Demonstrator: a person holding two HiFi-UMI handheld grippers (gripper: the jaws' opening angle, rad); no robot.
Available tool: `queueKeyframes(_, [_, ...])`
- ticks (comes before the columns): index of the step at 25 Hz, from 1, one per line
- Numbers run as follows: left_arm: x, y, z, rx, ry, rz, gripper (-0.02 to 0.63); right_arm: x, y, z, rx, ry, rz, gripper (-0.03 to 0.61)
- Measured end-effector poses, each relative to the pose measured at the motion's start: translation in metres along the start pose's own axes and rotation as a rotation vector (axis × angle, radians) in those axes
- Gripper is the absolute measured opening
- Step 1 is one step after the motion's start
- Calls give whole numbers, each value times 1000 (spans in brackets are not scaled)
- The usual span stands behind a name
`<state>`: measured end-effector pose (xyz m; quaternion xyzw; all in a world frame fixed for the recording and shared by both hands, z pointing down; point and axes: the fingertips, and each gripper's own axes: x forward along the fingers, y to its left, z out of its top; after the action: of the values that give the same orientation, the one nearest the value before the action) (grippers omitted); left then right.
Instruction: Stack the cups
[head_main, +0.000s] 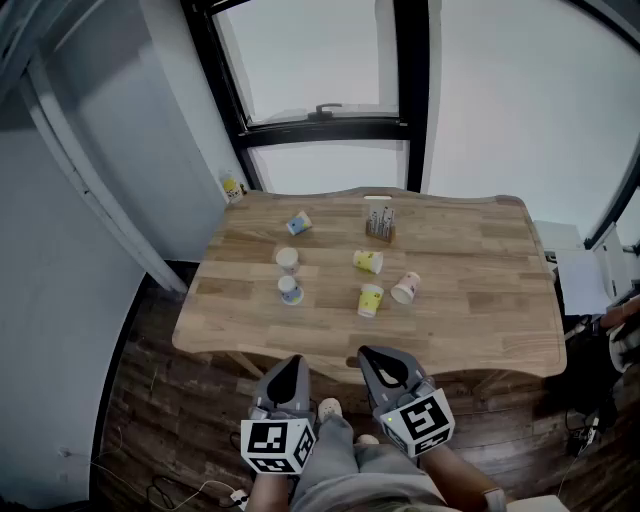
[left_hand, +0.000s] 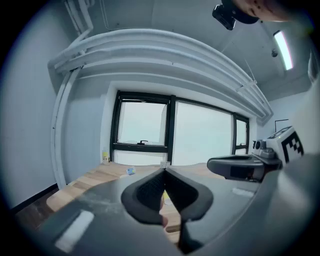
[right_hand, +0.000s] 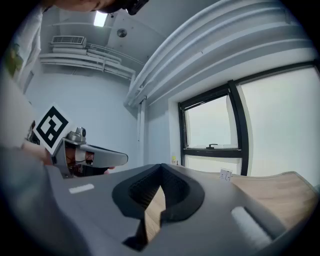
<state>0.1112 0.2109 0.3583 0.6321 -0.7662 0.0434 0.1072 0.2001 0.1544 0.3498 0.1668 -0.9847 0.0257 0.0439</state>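
The left gripper (head_main: 291, 362) and right gripper (head_main: 371, 353) hover side by side just short of the near table (head_main: 480, 310) edge, each with its jaws pressed together and empty. Six cups (head_main: 370, 299) sit scattered apart mid-table, unstacked, some on their sides. A small holder (head_main: 379, 224) stands behind them, below the window (head_main: 320, 60).
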Motion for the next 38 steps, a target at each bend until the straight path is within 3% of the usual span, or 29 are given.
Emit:
queueKeyframes(14, [-2,5,-9,-9,7,-12,6,-2,3,-6,1,0,-11,0])
queueKeyframes(26, [29,36,-14,-38,10,-6,6,34,-17,-19,-23,57,-30,2])
queueKeyframes(30, [47,49,-11,-32,20,-18,32,53,-29,-22,-24,83,-42,68])
queueKeyframes(34, [67,65,-12,-26,43,-16,118,73,-46,-30,-24,123,-72,175])
queueKeyframes(38, [87,79,-17,-25,72,-17,178,89,-62,-42,-34,172,-99,235])
